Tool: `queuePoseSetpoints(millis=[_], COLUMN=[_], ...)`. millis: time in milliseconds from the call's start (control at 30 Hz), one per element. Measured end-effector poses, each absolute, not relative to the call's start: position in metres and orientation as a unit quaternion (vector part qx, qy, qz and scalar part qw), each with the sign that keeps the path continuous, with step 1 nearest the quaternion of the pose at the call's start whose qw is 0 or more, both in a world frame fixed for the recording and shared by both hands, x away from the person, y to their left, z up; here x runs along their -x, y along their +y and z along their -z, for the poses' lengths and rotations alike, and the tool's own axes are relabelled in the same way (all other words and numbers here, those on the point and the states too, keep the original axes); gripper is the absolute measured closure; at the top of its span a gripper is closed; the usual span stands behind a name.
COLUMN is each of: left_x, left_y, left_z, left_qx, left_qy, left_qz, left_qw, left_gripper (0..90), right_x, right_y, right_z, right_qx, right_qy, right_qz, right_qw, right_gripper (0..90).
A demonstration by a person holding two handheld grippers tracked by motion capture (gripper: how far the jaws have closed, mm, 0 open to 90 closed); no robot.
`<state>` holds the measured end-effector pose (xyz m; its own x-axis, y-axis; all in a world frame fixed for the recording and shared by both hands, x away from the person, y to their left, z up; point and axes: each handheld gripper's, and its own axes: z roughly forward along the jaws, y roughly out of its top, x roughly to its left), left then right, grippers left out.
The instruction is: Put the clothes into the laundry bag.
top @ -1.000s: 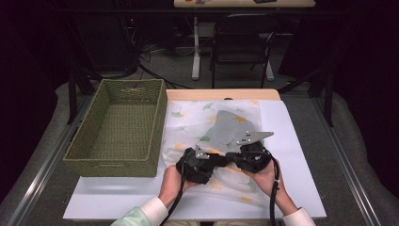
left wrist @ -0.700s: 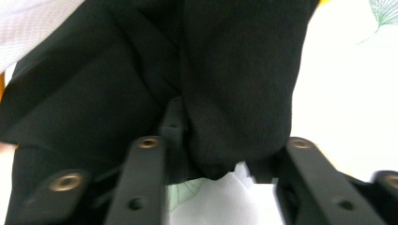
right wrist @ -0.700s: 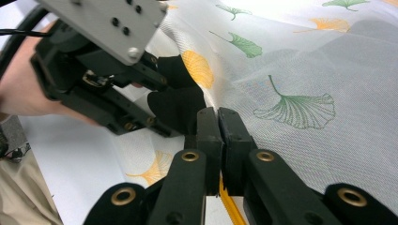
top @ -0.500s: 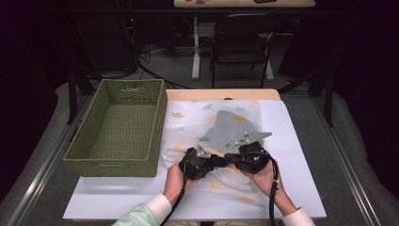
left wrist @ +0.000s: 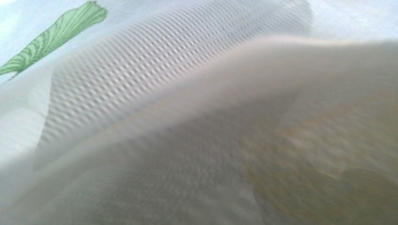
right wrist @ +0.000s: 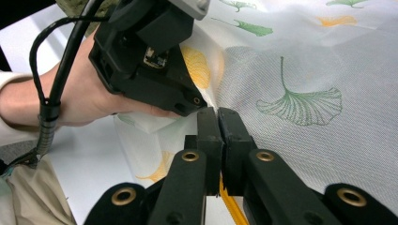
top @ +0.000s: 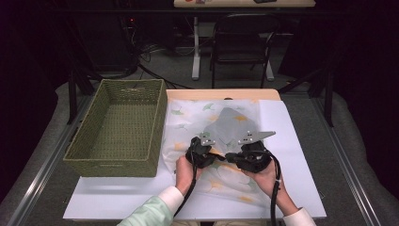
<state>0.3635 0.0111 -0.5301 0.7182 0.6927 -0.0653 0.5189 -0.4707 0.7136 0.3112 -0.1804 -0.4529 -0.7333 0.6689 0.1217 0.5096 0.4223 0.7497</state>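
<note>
A white cloth (top: 230, 121) printed with green and yellow leaves lies crumpled on the white sheet (top: 294, 155). My left gripper (top: 214, 154) and my right gripper (top: 231, 158) meet tip to tip at its near middle. In the right gripper view the right gripper (right wrist: 218, 115) is shut on a raised fold of the cloth (right wrist: 305, 70). The left gripper (right wrist: 204, 104) bites the same fold just beyond; its jaws have just been closing with cloth between them. Cloth (left wrist: 187, 93) drapes over the left gripper view and hides its jaws.
An empty green woven basket (top: 113, 165) stands left of the cloth. The white sheet covers the table out to its right and near edges. A chair (top: 242, 47) and desk legs stand on the floor beyond the table.
The left hand has shifted a little away from the person and toward the right gripper, gathering the cloth fold between them. The right hand has stayed put.
</note>
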Motion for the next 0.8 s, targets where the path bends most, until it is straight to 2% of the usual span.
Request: queuePoseSetpoints(millis=[100,133,200,233,367,467,533,800], left_x=[-0.363,-0.362,-0.359,-0.357,-0.345,-0.336,-0.328,-0.305], left_y=[0.012,0.014,0.019,0.021,0.034,0.047,0.054,0.07], left_z=[0.53,0.528,0.526,0.526,0.519,0.511,0.506,0.518], left_qx=[-0.857,-0.869,-0.883,-0.885,-0.903,-0.906,-0.905,-0.911], left_qy=[0.349,0.336,0.322,0.322,0.299,0.296,0.299,0.315], left_qz=[-0.111,-0.106,-0.098,-0.095,-0.088,-0.084,-0.099,-0.09], left_qw=[0.362,0.346,0.326,0.322,0.295,0.292,0.286,0.25], left_gripper=[70.2,62.8,57.0,49.5,34.4,27.9,24.7,27.4], right_x=[-0.311,-0.311,-0.311,-0.311,-0.312,-0.312,-0.313,-0.314], right_y=[-0.18,-0.18,-0.181,-0.182,-0.182,-0.183,-0.182,-0.181], right_z=[0.454,0.454,0.454,0.453,0.454,0.454,0.455,0.457], right_qx=[-0.355,-0.355,-0.355,-0.355,-0.356,-0.357,-0.357,-0.357], right_qy=[0.838,0.838,0.837,0.836,0.837,0.836,0.837,0.841], right_qz=[-0.404,-0.404,-0.404,-0.405,-0.403,-0.403,-0.402,-0.393], right_qw=[0.097,0.098,0.099,0.101,0.102,0.104,0.104,0.107], right_gripper=[88.2,88.1,88.0,88.1,88.0,88.0,88.0,87.8])
